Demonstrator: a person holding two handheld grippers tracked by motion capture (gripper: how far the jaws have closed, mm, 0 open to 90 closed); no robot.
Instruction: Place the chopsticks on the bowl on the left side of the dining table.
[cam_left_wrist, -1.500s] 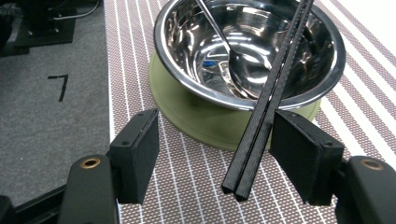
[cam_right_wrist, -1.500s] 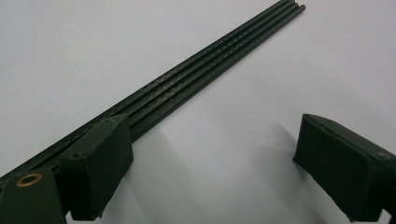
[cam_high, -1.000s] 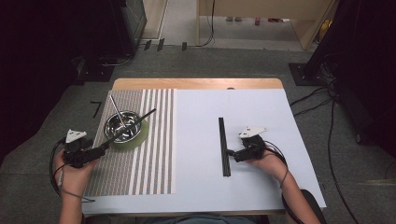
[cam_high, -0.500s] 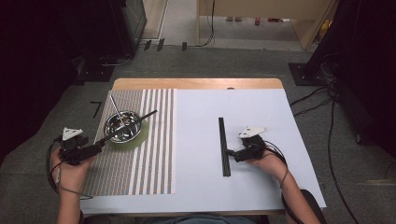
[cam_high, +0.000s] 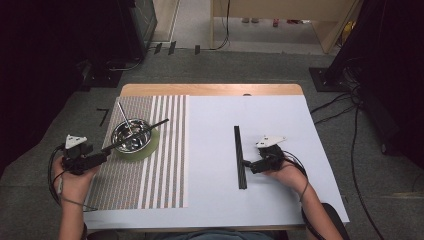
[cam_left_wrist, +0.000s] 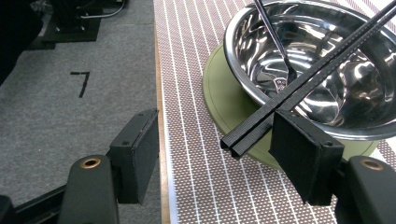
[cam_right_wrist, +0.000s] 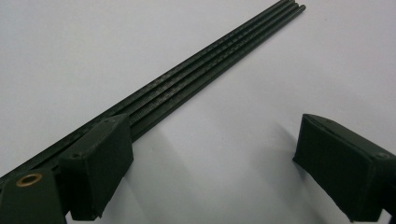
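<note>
A steel bowl (cam_high: 132, 136) (cam_left_wrist: 327, 70) sits on a green coaster (cam_high: 150, 145) (cam_left_wrist: 219, 88) on the striped mat. A thin metal utensil (cam_high: 126, 117) (cam_left_wrist: 273, 35) leans inside it. A pair of black chopsticks (cam_high: 140, 132) (cam_left_wrist: 303, 77) lies across the bowl's rim. Their near end lies between the jaws of my left gripper (cam_high: 104, 156) (cam_left_wrist: 219, 161), close to the right-hand pad (cam_left_wrist: 303, 161); the jaws stand open and do not press on it. On the white surface my right gripper (cam_high: 248, 165) (cam_right_wrist: 215, 163) is open beside a bundle of black sticks (cam_high: 240, 157) (cam_right_wrist: 196, 79), which lies along the outside of its left pad (cam_right_wrist: 98, 163).
The striped mat (cam_high: 165, 160) (cam_left_wrist: 205, 186) covers the table's left part, and its left edge drops to grey carpet (cam_left_wrist: 70, 93). A white sheet (cam_high: 210, 150) covers the rest. Cables trail on the floor at the right (cam_high: 345, 115).
My left gripper has shifted a little to the left, away from the bowl. The chopsticks still rest on the rim. The right gripper has kept still.
</note>
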